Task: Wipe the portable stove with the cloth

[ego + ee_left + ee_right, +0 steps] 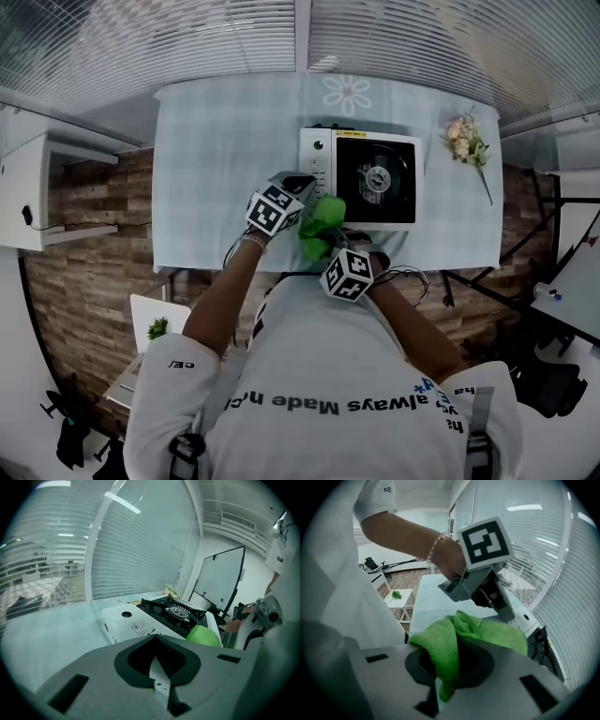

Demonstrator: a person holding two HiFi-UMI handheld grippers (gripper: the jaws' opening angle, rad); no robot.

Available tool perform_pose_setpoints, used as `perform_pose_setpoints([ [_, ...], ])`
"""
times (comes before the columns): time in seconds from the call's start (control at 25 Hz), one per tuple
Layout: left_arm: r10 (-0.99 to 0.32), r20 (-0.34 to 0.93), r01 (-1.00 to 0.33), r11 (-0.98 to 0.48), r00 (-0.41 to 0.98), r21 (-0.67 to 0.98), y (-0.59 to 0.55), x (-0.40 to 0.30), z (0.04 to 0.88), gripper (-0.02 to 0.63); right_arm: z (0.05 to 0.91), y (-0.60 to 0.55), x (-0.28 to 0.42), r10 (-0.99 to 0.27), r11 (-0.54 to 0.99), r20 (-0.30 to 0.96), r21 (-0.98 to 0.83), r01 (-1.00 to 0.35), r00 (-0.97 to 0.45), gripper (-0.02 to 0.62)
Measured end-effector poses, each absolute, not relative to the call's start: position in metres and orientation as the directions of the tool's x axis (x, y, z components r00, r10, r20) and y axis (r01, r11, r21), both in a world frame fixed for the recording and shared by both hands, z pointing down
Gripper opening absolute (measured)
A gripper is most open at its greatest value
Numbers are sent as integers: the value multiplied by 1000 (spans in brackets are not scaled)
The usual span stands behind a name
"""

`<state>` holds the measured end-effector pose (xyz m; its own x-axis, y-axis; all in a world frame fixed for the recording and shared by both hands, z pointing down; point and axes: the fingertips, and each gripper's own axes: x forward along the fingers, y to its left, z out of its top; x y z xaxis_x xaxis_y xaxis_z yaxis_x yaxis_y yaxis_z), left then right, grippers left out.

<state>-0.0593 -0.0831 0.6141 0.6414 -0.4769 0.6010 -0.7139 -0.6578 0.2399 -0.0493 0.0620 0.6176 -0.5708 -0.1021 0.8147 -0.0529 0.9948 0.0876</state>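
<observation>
Nubby green cloth (457,637), soft and matt, is pinched in the smooth matt grey plastic of the right gripper (440,686) at the near edge of the portable stove (349,202), whose glossy white body frames a black top and metal burner (377,178); beneath the stove lies a pale checked tablecloth (225,169).

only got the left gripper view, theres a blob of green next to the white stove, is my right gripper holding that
observer: Yes. The right gripper is shut on the green terry cloth, and a fold of it hangs down between the jaws.
operator: is it on the stove yet
observer: The head view puts it at the near edge of the white portable stove. I can't tell whether it touches.
operator: and where is my left one from above
observer: The left gripper is over the stove's near left corner, just left of the cloth.
</observation>
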Motion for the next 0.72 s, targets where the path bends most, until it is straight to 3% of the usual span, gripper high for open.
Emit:
perform_pose_setpoints([
  [0.72, -489, 642, -742, -642, 591, 195, -84, -59, 616, 11, 677, 74, -48, -149, 989, 837, 111, -102, -526, 26],
])
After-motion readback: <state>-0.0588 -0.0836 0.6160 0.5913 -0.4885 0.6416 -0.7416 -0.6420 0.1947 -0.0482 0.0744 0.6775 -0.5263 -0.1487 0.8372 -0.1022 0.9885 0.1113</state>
